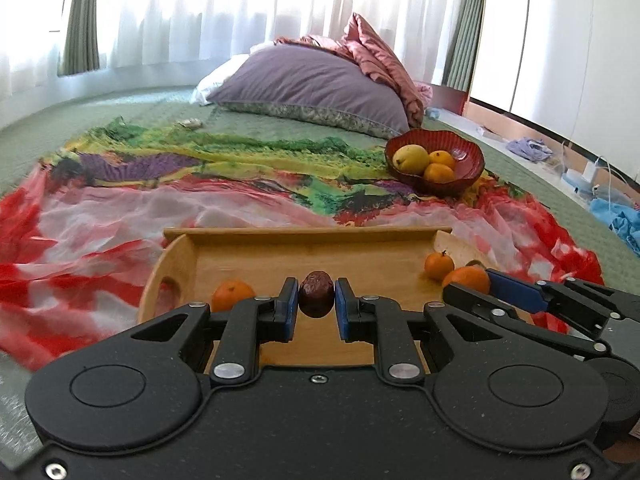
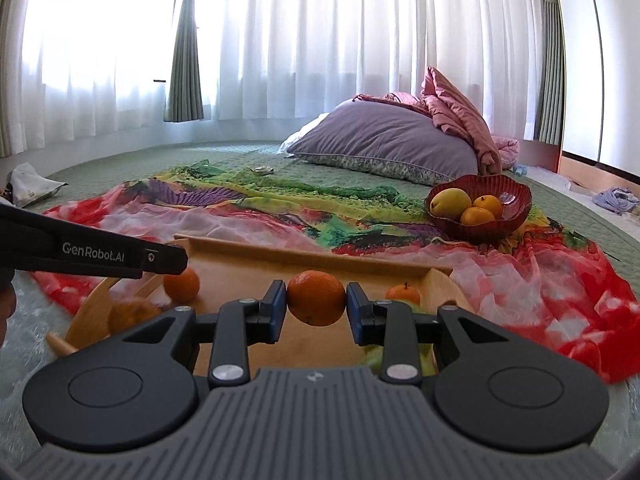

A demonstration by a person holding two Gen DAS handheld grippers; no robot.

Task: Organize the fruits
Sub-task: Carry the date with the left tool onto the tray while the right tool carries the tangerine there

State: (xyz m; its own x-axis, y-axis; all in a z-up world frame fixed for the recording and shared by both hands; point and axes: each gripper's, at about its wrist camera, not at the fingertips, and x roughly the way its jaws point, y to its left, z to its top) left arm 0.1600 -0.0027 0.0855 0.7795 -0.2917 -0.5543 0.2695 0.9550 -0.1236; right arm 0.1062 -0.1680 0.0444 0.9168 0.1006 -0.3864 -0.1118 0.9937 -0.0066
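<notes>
While the left gripper clamps a date, the right gripper clamps a tangerine.

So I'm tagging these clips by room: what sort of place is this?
Most likely a bedroom in a home. The work surface looks like a bed with a green quilt, a purple pillow lies at its far end, and sheer curtains cover a wide window behind.

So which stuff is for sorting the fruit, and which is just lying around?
For the job: left gripper holding the red date; right gripper holding a tangerine; wooden tray; red bowl.

Lying about: pillow, pink blanket, colourful scarf.
</notes>
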